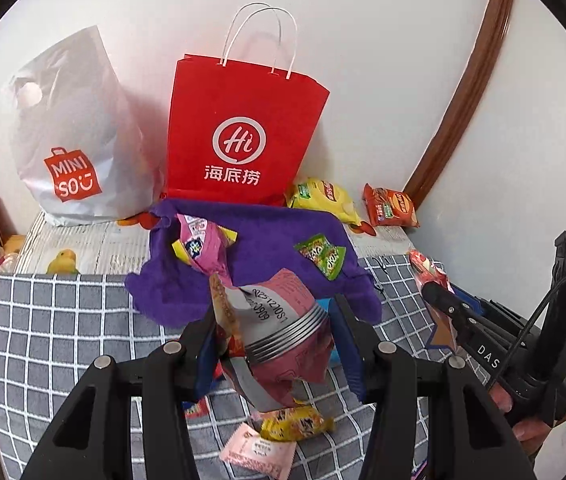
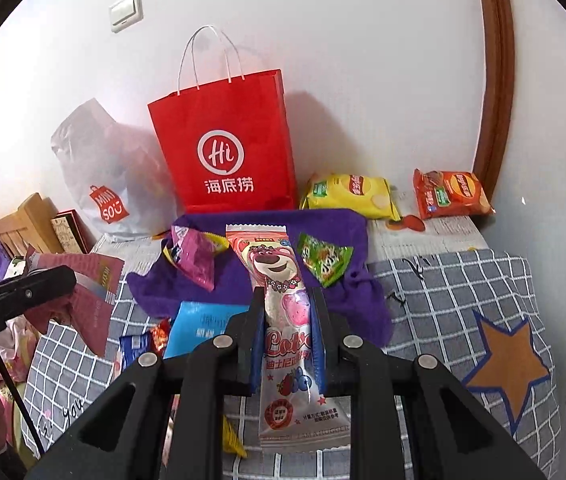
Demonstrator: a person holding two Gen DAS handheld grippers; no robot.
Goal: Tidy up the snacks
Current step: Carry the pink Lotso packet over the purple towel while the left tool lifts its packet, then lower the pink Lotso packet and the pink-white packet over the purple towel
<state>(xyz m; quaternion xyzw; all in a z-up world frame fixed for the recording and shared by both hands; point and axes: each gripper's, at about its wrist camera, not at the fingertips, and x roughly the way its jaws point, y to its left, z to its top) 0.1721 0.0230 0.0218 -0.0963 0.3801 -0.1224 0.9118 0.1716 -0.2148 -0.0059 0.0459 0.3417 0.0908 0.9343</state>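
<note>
My left gripper [image 1: 273, 312] is shut on a pink and grey snack bag [image 1: 279, 328], held above the checked cloth [image 1: 63, 320]. My right gripper [image 2: 287, 300] is shut on a long Lotso bear packet [image 2: 279, 300], its top over the purple towel [image 2: 343, 248]. On the towel lie a pink wrapped snack [image 2: 195, 258] and a green candy packet [image 2: 323, 260]; both also show in the left wrist view, the pink snack [image 1: 203, 244] and the green packet [image 1: 321, 256]. The right gripper shows at the right of the left wrist view [image 1: 435, 292].
A red Hi paper bag [image 1: 239, 136] and a white Miniso bag [image 1: 71, 140] stand against the wall. Yellow [image 2: 351, 194] and orange [image 2: 451, 192] chip bags lie at the back right. A blue packet [image 2: 199, 328] and small snacks [image 1: 291, 424] lie on the cloth.
</note>
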